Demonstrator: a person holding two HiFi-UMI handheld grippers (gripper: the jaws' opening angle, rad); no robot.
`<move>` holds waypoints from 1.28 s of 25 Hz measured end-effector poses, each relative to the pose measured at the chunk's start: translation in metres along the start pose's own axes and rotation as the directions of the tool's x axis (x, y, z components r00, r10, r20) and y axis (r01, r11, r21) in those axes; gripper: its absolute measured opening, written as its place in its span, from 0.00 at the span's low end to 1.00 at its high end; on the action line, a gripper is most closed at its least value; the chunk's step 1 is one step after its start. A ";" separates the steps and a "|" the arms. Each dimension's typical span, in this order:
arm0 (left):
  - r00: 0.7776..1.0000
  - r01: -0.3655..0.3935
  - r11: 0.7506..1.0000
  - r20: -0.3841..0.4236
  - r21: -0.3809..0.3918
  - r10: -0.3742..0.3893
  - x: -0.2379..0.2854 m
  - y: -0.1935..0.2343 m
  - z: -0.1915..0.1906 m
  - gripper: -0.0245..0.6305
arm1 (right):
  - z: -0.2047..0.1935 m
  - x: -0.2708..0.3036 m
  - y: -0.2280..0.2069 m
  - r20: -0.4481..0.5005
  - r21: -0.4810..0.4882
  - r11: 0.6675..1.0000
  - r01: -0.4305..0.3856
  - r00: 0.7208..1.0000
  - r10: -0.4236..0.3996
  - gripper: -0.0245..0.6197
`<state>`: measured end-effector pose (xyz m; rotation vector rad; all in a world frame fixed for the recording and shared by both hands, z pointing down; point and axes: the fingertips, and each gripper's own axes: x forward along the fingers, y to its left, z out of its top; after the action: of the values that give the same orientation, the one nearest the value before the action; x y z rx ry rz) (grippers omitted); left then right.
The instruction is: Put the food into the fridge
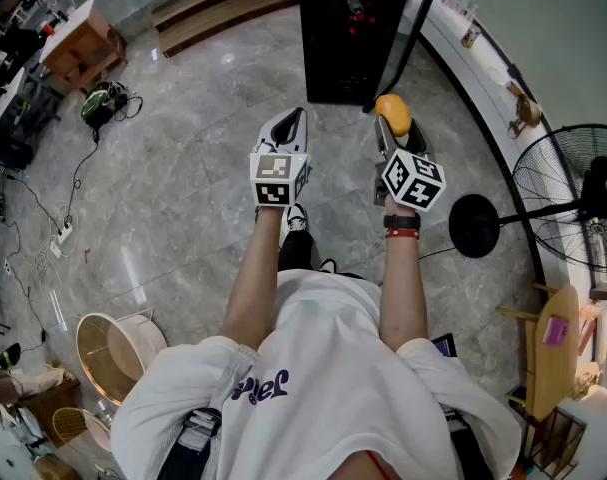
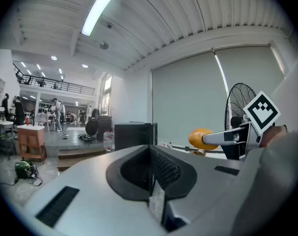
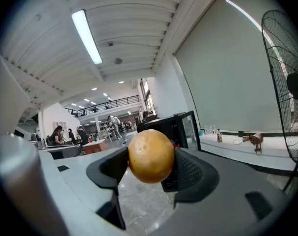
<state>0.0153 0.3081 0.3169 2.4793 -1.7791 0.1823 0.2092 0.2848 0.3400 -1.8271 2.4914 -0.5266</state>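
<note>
The fridge (image 1: 345, 38) is cut off by the upper edge, and its interior can hardly be made out. One orange fruit (image 3: 150, 156) is counted, clamped in the right gripper (image 1: 394, 126) near the fridge. The left gripper (image 1: 288, 123) is clenched empty. Both forearms are stretched forward, side by side.

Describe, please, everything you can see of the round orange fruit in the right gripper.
The orange fruit is round and yellow-orange, with dull, faintly speckled skin, and looks whole. The right gripper clamps it between its two dark pads, one on each side; nothing else touches it. It hangs above the grey floor, short of the black fridge, whose door stands open.
</note>
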 end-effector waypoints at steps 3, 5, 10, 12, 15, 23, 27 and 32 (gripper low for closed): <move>1.000 0.001 1.000 0.011 0.003 -0.001 0.012 0.012 0.003 0.07 | 0.000 0.017 0.001 -0.003 -0.005 1.000 0.002 1.000 -0.002 0.52; 1.000 0.006 1.000 0.020 -0.002 -0.006 0.021 0.022 0.004 0.07 | 0.000 0.031 0.003 -0.004 -0.009 1.000 0.001 1.000 -0.001 0.52; 0.999 0.027 0.999 0.031 -0.022 -0.026 0.061 0.050 0.004 0.07 | 0.007 0.079 0.005 -0.010 -0.020 1.000 0.002 1.000 -0.002 0.52; 0.999 0.042 0.999 0.032 -0.026 -0.041 0.082 0.062 0.009 0.07 | 0.015 0.101 0.006 -0.009 -0.018 1.000 0.008 1.000 -0.008 0.52; 0.998 0.063 0.998 0.026 -0.031 -0.062 0.114 0.082 0.016 0.07 | 0.027 0.137 0.009 -0.010 -0.017 1.000 0.011 1.000 -0.012 0.52; 0.995 0.093 0.993 -0.021 -0.071 -0.095 0.194 0.131 0.013 0.07 | 0.034 0.228 0.009 -0.035 -0.001 0.999 0.035 0.999 -0.035 0.52; 0.994 0.099 0.992 -0.028 -0.076 -0.102 0.222 0.159 0.014 0.07 | 0.030 0.265 0.019 -0.055 0.009 0.999 0.039 0.998 -0.038 0.52; 0.992 0.120 0.989 -0.025 -0.092 -0.122 0.249 0.188 0.010 0.07 | 0.029 0.309 0.031 -0.061 0.039 0.999 0.004 0.998 -0.002 0.52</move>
<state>-0.0834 0.0136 0.3432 2.4971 -1.5825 0.1271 0.0871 -0.0013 0.3629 -1.8286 2.4976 -0.6368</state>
